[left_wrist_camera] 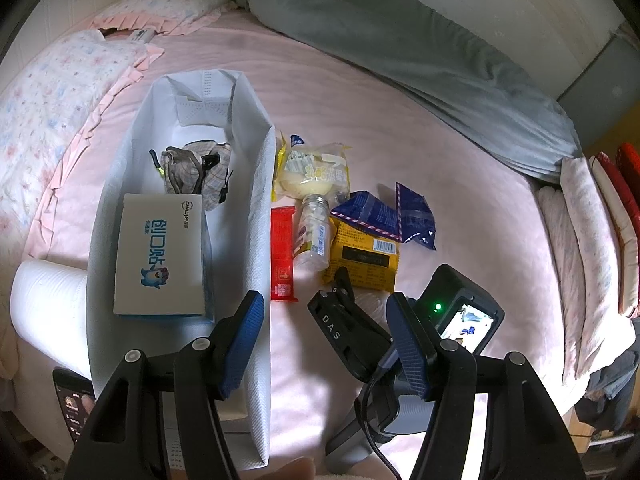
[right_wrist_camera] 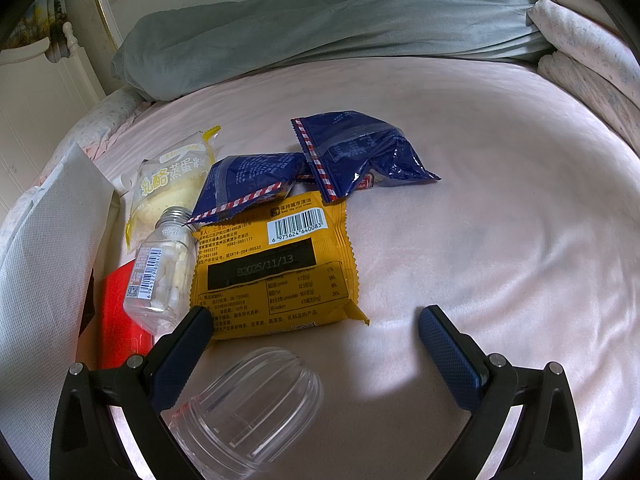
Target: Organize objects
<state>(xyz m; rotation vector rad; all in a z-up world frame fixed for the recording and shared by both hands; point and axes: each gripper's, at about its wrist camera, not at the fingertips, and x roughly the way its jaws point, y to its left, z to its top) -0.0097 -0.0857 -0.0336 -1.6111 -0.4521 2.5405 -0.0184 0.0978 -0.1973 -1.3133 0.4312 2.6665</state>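
A white fabric bin (left_wrist_camera: 256, 216) lies on the pink bed and holds a white bandage box (left_wrist_camera: 160, 256) and a plaid pouch (left_wrist_camera: 196, 172). Beside it lie a cake packet (left_wrist_camera: 312, 172), a red bar (left_wrist_camera: 283, 256), a pill bottle (right_wrist_camera: 160, 276), a yellow packet (right_wrist_camera: 276, 268) and two blue packets (right_wrist_camera: 360, 152). My left gripper (left_wrist_camera: 326, 344) is open and empty above the bin's right wall. My right gripper (right_wrist_camera: 314, 334) is open and empty, near the yellow packet, with a clear jar (right_wrist_camera: 252, 412) lying between and below its fingers. The right gripper also shows in the left wrist view (left_wrist_camera: 360, 320).
A white paper roll (left_wrist_camera: 48, 304) sits left of the bin, a phone (left_wrist_camera: 72, 404) below it. A grey blanket (right_wrist_camera: 320, 28) lies along the far edge. Floral pillows (left_wrist_camera: 48, 92) are at the far left, folded bedding (left_wrist_camera: 588, 248) at the right.
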